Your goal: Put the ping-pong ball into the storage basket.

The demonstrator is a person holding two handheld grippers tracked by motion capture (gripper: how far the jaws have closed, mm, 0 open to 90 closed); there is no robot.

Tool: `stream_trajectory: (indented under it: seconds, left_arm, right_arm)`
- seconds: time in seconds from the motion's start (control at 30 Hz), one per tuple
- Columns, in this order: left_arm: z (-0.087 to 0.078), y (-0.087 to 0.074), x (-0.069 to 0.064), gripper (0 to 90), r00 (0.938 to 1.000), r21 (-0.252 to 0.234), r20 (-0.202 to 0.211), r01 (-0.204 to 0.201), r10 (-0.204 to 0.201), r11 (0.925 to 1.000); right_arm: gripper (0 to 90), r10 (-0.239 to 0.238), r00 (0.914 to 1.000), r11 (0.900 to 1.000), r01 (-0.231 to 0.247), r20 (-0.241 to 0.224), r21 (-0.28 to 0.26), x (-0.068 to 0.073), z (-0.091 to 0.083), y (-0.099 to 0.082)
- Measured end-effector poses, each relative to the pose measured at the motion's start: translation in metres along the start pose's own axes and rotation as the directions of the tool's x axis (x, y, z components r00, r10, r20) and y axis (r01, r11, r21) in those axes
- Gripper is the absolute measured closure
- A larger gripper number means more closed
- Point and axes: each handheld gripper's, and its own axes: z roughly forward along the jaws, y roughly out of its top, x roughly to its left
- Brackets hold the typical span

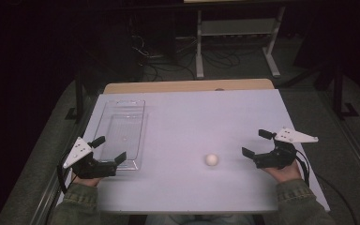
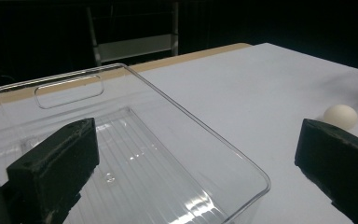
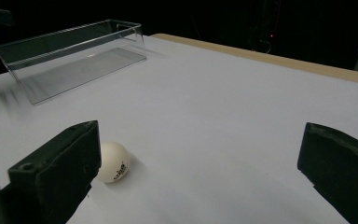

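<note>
Both tongs gape wide and empty; small dark print on the white ball (image 3: 113,162) is unreadable.

Left gripper (image 1: 109,149) low at lower left of the high view, jaws spread wide, nothing between. Right gripper (image 1: 256,143) lower right, jaws likewise apart, hand (image 1: 287,172) behind.

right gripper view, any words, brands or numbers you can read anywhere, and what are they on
White ball: a small dark print low on its side, too small and blurred to read.
Clear plastic tray: no print or label to be seen.
Table: no writing on its pale top.
Nothing else in the three views carries readable text.
</note>
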Motion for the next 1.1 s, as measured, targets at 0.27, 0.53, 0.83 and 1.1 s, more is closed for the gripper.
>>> stream_trajectory:
  seconds: [0.27,0.53,0.83,1.1]
  left_arm:
    - [0.002,0.002,-0.004,0.0,0.9998,0.015,0.001,-0.018,0.018,0.9997]
    - [0.008,0.008,-0.008,0.0,0.9995,0.050,0.024,-0.022,0.020,0.9985]
    - [0.013,0.013,-0.011,0.0,0.9977,0.089,0.044,-0.056,0.052,0.9944]
    - [0.022,0.021,-0.016,0.0,0.9933,0.118,0.072,-0.098,0.090,0.9881]
  right_arm:
    - [0.0,0.004,1.0000,1.0000,-0.004,0.009,-0.009,-0.001,-0.002,-0.001]
    - [0.0,-0.004,0.9998,1.0000,0.004,0.019,-0.008,0.000,-0.004,-0.002]
    - [0.0,-0.001,0.9996,0.9998,0.001,0.028,-0.017,-0.001,-0.006,-0.003]
    - [0.0,0.004,0.9998,0.9999,-0.003,0.019,-0.014,0.000,-0.004,-0.004]
